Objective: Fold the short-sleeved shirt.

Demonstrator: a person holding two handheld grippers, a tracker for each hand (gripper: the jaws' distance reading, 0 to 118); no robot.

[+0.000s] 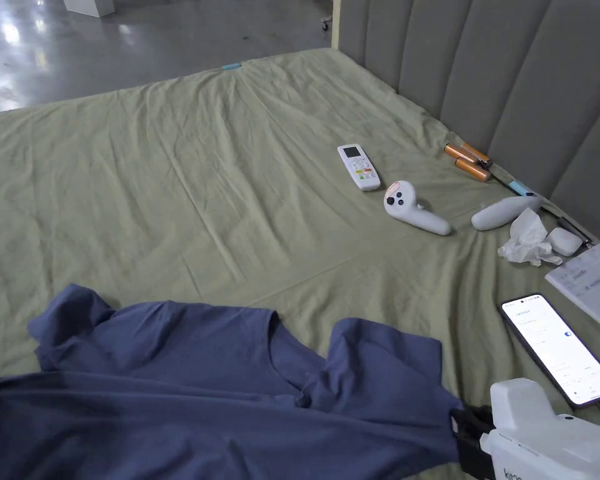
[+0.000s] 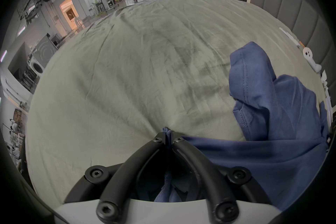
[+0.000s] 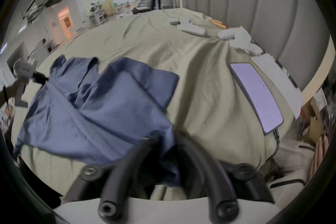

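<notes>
No legible writing; left gripper [image 2: 168,137] and right gripper [image 3: 168,138] both clamp blue shirt [image 1: 230,387] at bed [image 1: 230,187] near edge; phone [image 1: 558,347], remote [image 1: 358,166] toward headboard side.

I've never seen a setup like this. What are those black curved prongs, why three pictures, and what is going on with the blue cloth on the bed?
No robot here: a person holds a two-jaw gripper in each hand. One picture comes from a camera on the head, the other two from cameras riding on the grippers. The black prongs are jaws. The left gripper and right gripper each pinch an edge of the blue shirt, stretched between them over the green sheet. Nearby lie a phone, a remote and a white controller.
</notes>
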